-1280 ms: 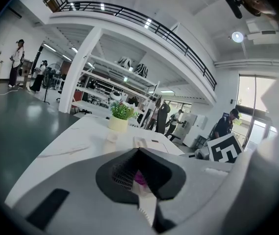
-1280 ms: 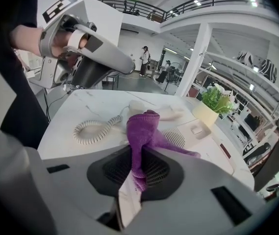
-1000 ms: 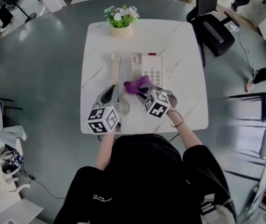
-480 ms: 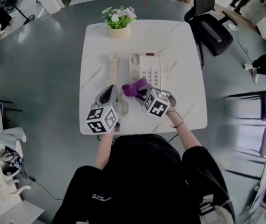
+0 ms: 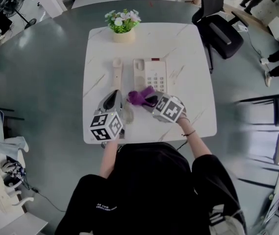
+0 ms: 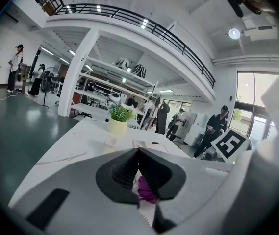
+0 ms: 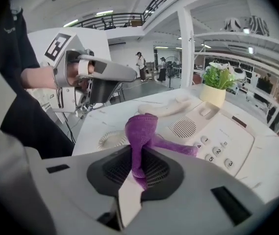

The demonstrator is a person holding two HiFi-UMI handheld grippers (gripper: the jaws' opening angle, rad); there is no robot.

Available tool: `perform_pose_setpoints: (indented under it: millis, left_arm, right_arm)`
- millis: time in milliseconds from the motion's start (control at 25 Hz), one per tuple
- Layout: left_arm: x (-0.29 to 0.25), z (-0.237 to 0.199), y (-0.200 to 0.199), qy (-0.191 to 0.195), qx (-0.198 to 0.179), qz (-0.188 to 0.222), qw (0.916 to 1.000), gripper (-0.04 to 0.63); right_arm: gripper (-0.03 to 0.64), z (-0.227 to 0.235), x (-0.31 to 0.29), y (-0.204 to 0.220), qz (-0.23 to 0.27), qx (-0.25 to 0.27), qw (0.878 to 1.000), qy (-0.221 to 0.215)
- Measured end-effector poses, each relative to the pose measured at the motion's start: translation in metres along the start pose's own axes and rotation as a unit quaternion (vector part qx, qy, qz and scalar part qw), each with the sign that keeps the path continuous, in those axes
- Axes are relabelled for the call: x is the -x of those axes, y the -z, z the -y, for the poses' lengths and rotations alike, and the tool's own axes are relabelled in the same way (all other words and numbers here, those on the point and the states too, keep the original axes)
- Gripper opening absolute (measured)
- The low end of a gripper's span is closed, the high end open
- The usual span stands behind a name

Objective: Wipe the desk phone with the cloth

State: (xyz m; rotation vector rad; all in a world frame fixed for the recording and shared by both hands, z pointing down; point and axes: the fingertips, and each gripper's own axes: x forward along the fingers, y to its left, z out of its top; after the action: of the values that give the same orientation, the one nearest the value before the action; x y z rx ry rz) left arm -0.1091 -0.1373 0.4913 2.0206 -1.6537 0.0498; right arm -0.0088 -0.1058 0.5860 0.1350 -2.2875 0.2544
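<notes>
Purple cloth (image 7: 141, 131), seemingly limp and light, bunch pinched in right claw (image 7: 138, 168) at phone's (image 5: 155, 75) 7 o'clock; left claw (image 6: 138, 153) closed, empty.

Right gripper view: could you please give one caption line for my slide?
Right gripper grips the purple cloth at the phone's near edge; the handset lies off its cradle.

left gripper (image 6: 138, 152) fingers (image 6: 122, 173) closed together; purple cloth (image 6: 146, 190) shows through their gap, potted plant (image 6: 119, 119) beyond.
</notes>
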Motion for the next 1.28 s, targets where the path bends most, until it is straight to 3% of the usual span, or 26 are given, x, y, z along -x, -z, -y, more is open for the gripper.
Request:
perform_pose_setpoints:
  millis: [280,720,1080,1280]
  left_arm:
    - [-0.006,0.006,-0.003,0.003,-0.001,0.000,1.0000,-0.002]
    - [-0.021,0.027,-0.019,0.022,-0.013,0.012,0.9996,-0.002]
    - [-0.038,0.041,-0.023,0.034,-0.017,0.011,0.9992,-0.002]
    - [-0.054,0.050,-0.020,0.041,-0.014,0.005,0.9991,-0.002]
  right_arm:
    - [0.037,0.020,0.029,-0.026,0.103,-0.081,0.991,0.001]
    - [0.037,0.070,0.082,-0.049,0.247,-0.195,0.949,0.030]
    - [0.037,0.119,0.123,-0.055,0.317,-0.223,0.913,0.130]
    - [0.037,0.155,0.144,-0.050,0.328,-0.217,0.893,0.221]
